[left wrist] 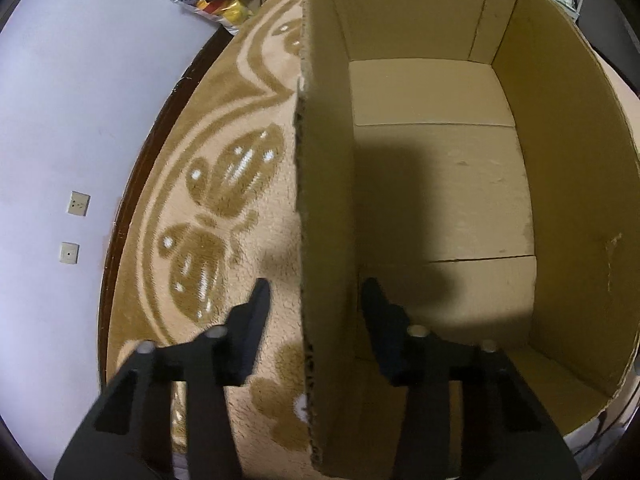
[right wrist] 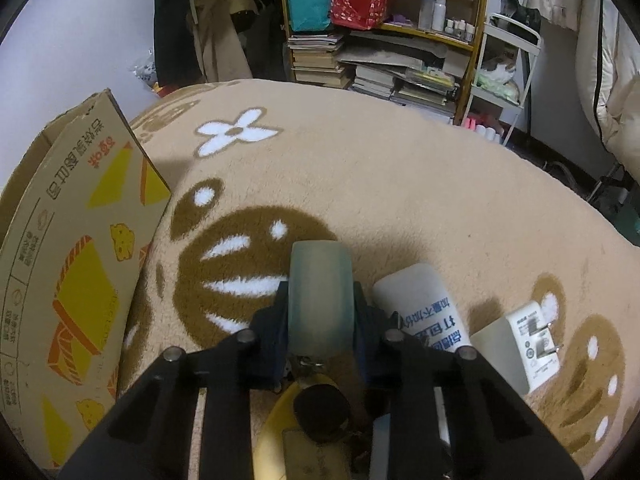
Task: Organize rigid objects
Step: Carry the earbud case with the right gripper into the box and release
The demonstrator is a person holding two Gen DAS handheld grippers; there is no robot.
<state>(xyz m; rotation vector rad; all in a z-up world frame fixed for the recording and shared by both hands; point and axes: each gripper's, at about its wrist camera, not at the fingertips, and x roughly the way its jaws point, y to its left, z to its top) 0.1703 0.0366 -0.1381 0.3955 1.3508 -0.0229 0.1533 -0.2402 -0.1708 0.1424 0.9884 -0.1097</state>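
Right wrist view first: the right gripper (right wrist: 320, 316) has its 2 fingers (right wrist: 268, 332) clamped on a pale greenish translucent block (right wrist: 320, 296), which sticks out past the tips toward 12 o'clock. Under the gripper there's a yellow rounded thing (right wrist: 272, 432) with a dark round knob (right wrist: 320, 408) on it; can't really tell what it is. Just at 2 o'clock from the block, a white container with blue print (right wrist: 424, 304) lies on the rug, touching the right finger. Further toward 3 o'clock sits a white charger plug (right wrist: 528, 344), prongs pointing away to the right. All of it rests on the tan rug (right wrist: 400, 184) with brown blobs and a white flower. Over at 9 o'clock is the outside of the cardboard box (right wrist: 76, 264), printed with yellow and orange shapes. Way back at 12 o'clock is a wooden shelf (right wrist: 476, 28) with stacked books, bottles and a red bag.

Left wrist view: the left gripper (left wrist: 316, 296) has its fingers (left wrist: 256, 312) spread wide apart, straddling the near wall of the box, 1 finger outside over the rug and 1 inside. The box floor looks bare. A white wall (left wrist: 80, 100) with 2 sockets is at 9 o'clock.
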